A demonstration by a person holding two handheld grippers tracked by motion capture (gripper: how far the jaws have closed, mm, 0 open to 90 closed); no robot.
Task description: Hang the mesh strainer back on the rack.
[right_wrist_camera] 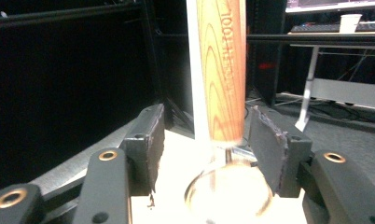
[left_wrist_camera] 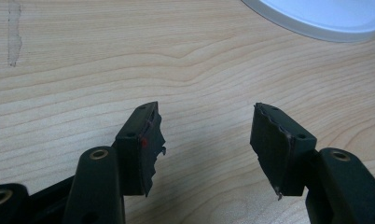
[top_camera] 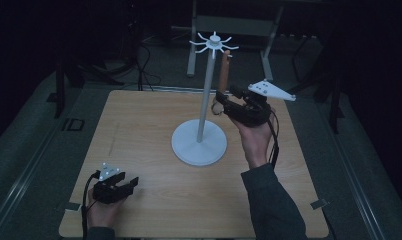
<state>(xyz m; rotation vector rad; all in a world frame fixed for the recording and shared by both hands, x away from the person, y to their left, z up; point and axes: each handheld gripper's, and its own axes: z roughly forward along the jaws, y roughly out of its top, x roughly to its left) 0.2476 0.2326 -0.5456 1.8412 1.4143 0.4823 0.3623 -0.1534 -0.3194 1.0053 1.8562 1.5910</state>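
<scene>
- one white metal stand with a round base (top_camera: 199, 142), a thin upright pole and a ring of short hooks at the top stands at the middle of one light wooden table (top_camera: 154, 125).
- one wooden-handled utensil with a pale rounded head (top_camera: 223, 75) hangs from a hook on the stand's right side, just beside the pole; its long axis is upright, handle up and head down.
- two black two-jaw grippers, each in a person's hand.
- the right gripper (top_camera: 222, 102) is up at the utensil's lower end, jaws parted on either side of the handle, not pressing it.
- the left gripper (top_camera: 130, 184) rests low at the table's near left, well apart from the stand, jaws spread wide over bare wood.
- dark floor, cables and desk legs lie behind the table.
</scene>
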